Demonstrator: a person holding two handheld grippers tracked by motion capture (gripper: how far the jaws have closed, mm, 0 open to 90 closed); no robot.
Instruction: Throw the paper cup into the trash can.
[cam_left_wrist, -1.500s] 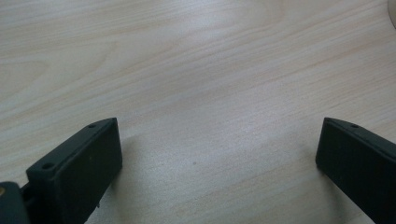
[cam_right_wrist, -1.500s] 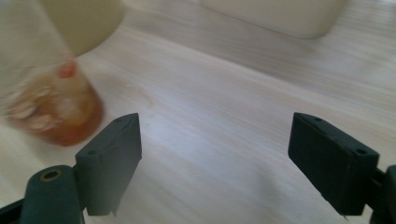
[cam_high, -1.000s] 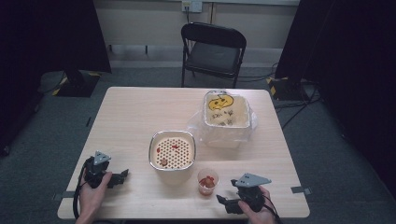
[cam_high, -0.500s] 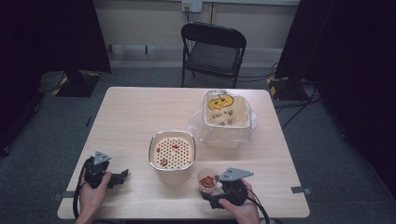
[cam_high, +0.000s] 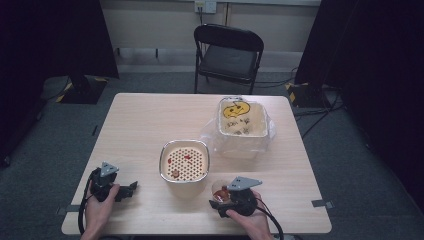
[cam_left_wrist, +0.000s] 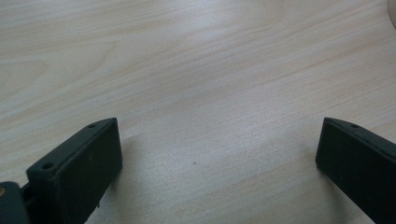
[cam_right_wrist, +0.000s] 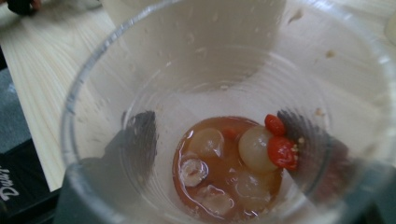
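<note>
Both jaws of the right claw (cam_high: 216, 204) clasp the plastic cup (cam_right_wrist: 224, 116).

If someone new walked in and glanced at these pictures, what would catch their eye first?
Probably the clear plastic cup at the table's near edge, holding brownish liquid with pale and red bits, with the right gripper around it. Next, the perforated strainer bowl mid-table, and behind it the bag-lined bin with a yellow smiley. The left gripper rests open over bare wood.
</note>
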